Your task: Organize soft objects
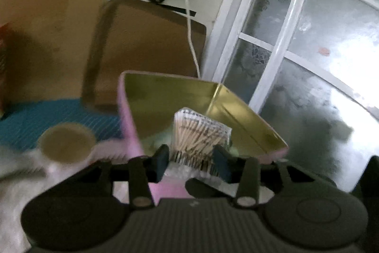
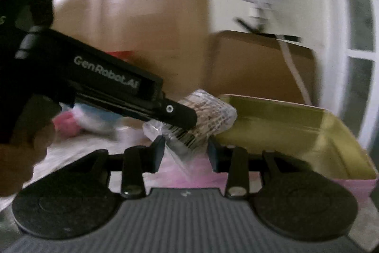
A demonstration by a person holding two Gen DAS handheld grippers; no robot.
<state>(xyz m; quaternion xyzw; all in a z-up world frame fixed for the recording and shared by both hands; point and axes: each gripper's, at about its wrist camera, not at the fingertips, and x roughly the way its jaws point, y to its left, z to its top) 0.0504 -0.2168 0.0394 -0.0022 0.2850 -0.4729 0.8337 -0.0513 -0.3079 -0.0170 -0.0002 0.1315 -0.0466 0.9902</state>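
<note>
The left tool (image 1: 191,159) is clamped on a packet of cotton swabs (image 1: 201,134) over the gold tin (image 1: 248,125). The right tool (image 2: 186,153) brackets its wrapper, contact unclear. Opposing pulls might tear it.

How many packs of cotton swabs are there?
1: the clear pack of cotton swabs sits between the left gripper fingers, above the gold-lined pink tin. Others may be hidden in the blurred clutter.

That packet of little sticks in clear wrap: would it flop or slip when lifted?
The packet probably stays fairly stiff, since the sticks lie packed side by side. Its loose, crinkly wrap looks glossy, so it may slide between jaws. It seems light, likely tipping easily into the tin.
</note>
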